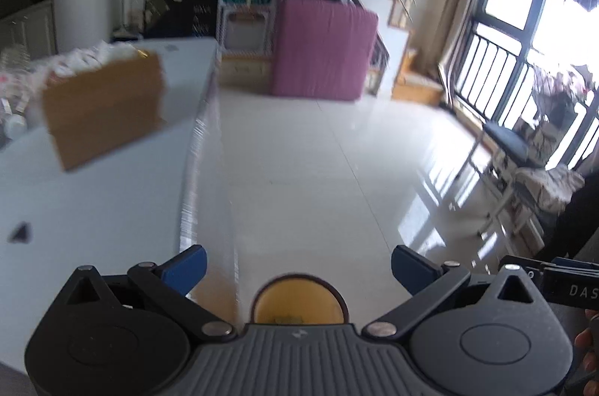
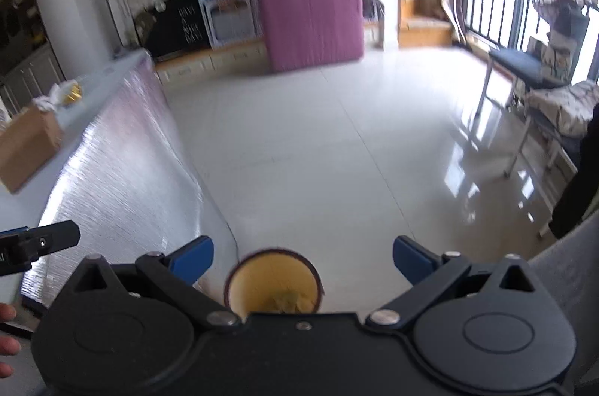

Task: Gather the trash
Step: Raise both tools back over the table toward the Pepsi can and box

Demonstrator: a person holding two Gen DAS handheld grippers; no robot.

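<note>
A round yellow bin with a dark red rim (image 1: 298, 298) stands on the floor below my left gripper (image 1: 298, 267), which is open and empty. It also shows in the right wrist view (image 2: 273, 285), with some scraps inside, below my open, empty right gripper (image 2: 303, 257). A brown cardboard box (image 1: 105, 107) stuffed with white crumpled paper sits on the pale blue table (image 1: 75, 209). In the right wrist view the box (image 2: 28, 145) has crumpled paper and a gold object (image 2: 71, 94) behind it.
The table's foil-covered side (image 2: 123, 164) drops to the white tiled floor (image 2: 337, 152). A pink mattress (image 1: 322, 48) leans at the back. A chair (image 2: 524, 70) and bedding stand by the window at the right. The other gripper's tip (image 1: 561, 283) shows at the right edge.
</note>
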